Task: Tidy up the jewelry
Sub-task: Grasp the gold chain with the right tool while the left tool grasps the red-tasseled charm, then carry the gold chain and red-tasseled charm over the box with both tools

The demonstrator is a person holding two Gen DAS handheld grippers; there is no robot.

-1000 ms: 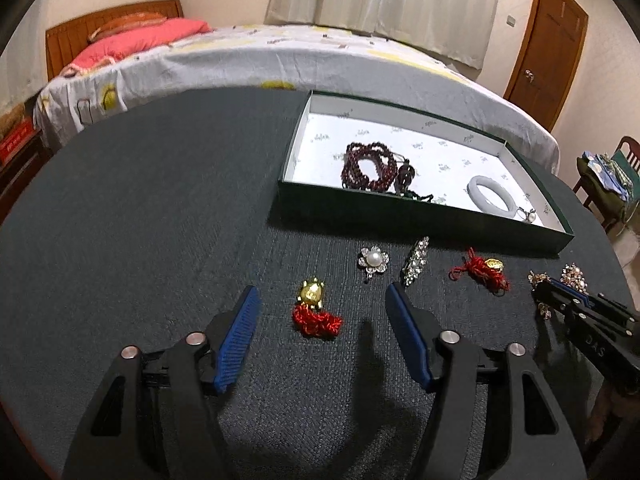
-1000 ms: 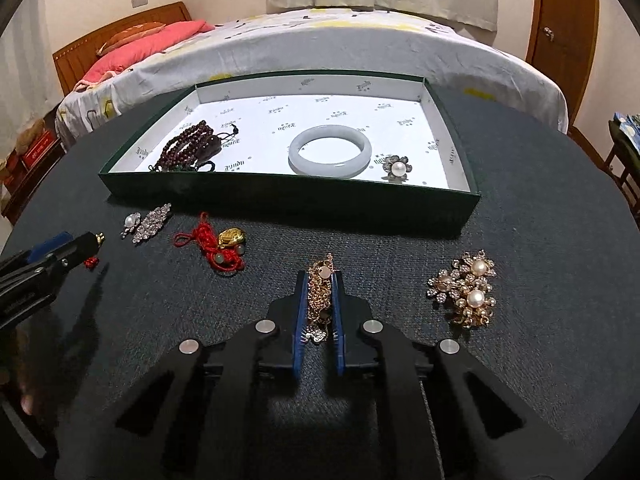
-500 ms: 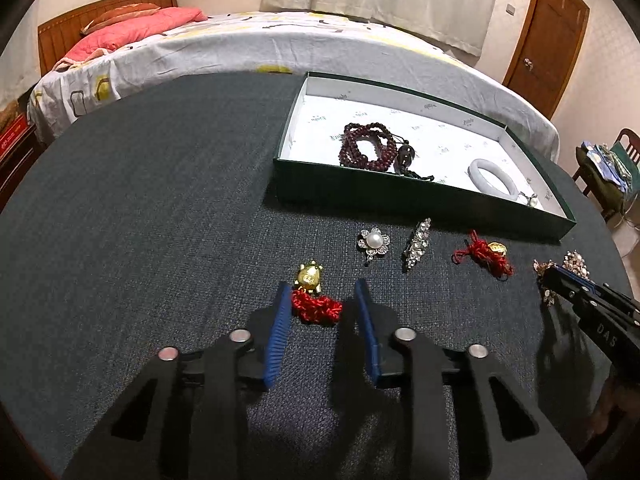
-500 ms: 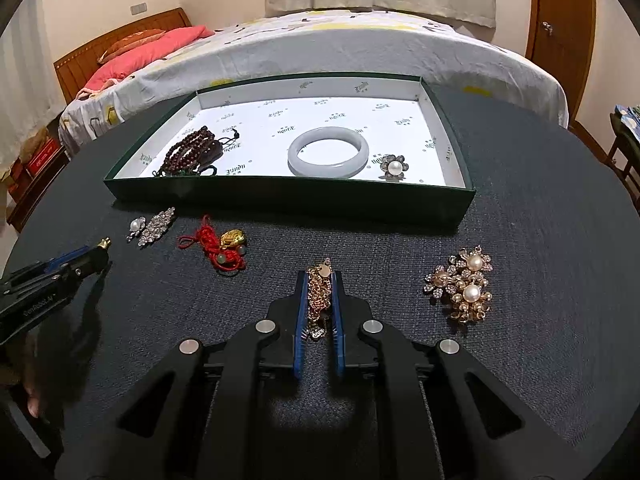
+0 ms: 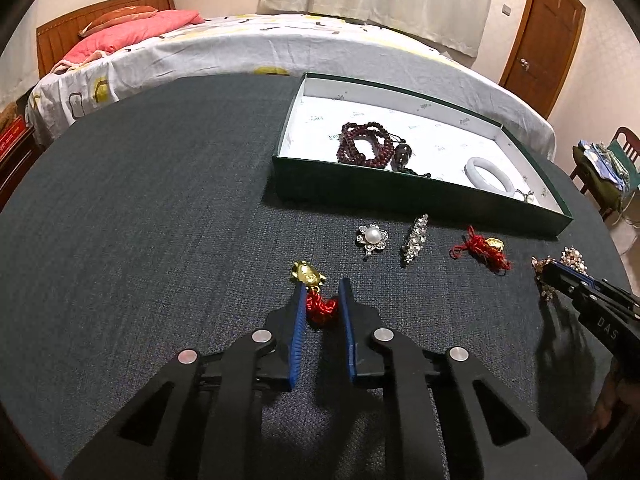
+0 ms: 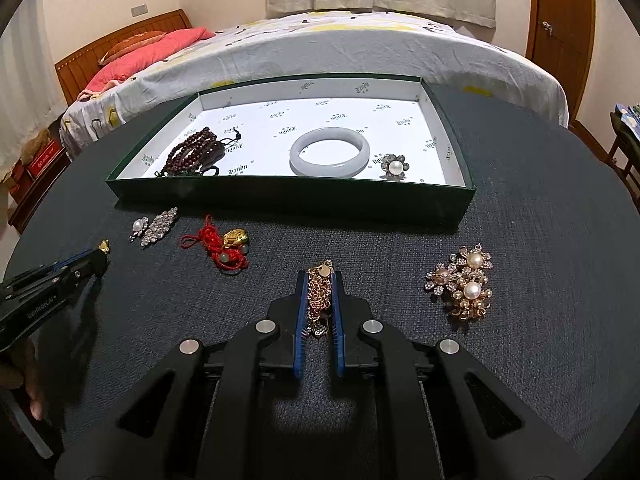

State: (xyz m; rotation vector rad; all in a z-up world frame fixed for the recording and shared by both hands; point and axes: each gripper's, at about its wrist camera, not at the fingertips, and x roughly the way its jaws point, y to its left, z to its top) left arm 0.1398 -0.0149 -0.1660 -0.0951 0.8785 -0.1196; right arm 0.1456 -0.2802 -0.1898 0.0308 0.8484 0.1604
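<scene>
The left gripper [image 5: 323, 300] is closing on the red-corded gold charm [image 5: 316, 294], cord between its pads, gold end pointing away past the fingertips. The right gripper [image 6: 320, 294] pinches a gold chain [image 6: 319, 294] lying lengthwise along its fingers.

Cloth [image 5: 140, 240] left of box [image 6: 280, 196] bare; brooches [image 5: 414, 236] apparently crowd front.
</scene>
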